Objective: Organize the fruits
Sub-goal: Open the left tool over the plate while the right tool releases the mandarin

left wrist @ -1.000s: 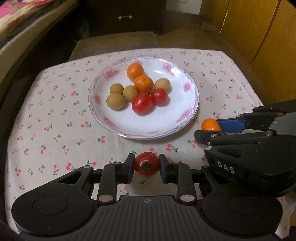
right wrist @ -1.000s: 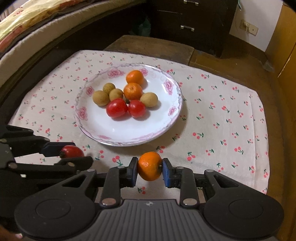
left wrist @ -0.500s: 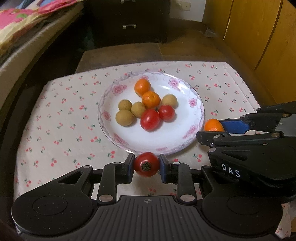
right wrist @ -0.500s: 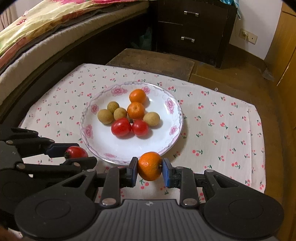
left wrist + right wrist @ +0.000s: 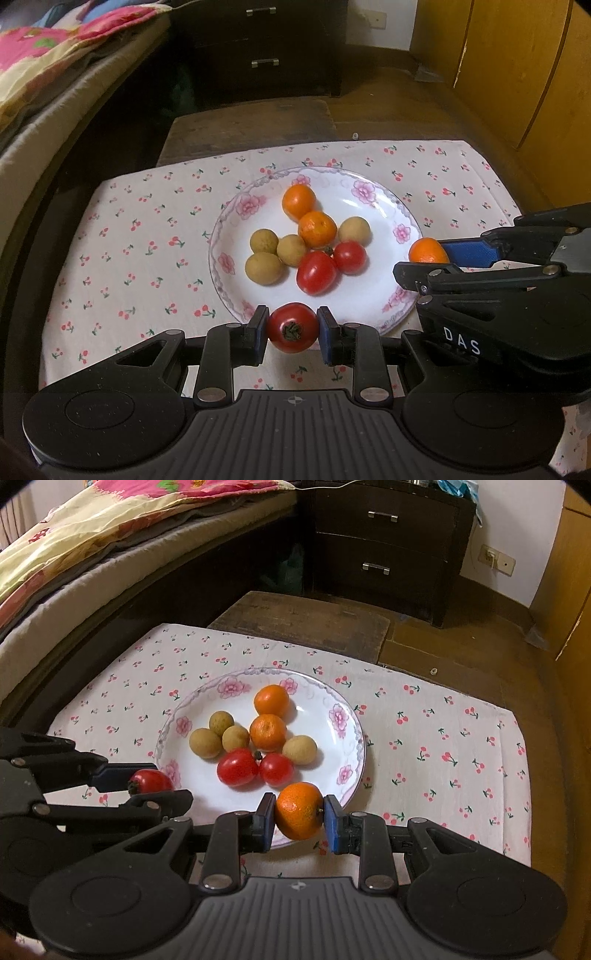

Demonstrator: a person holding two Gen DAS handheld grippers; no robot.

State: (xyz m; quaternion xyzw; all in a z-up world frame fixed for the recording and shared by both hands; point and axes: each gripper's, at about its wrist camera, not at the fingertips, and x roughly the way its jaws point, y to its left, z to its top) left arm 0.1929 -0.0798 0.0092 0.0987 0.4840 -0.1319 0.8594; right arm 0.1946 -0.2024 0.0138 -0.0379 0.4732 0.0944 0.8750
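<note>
- Above plate [image 5: 402, 218] near rim: left gripper [image 5: 292, 328] clamps tomato [image 5: 291, 326], stem end facing camera.
- Right of it, right gripper [image 5: 299, 812] clamps tangerine [image 5: 298, 810], stem axis across jaws.

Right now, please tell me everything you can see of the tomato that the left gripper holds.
The tomato is small, round, glossy red, with a dried dark calyx facing the left wrist camera. The left gripper is shut on it, a blue pad pressing each side. It appears lifted off the cloth, in front of the plate's near rim; nothing else touches it.
</note>
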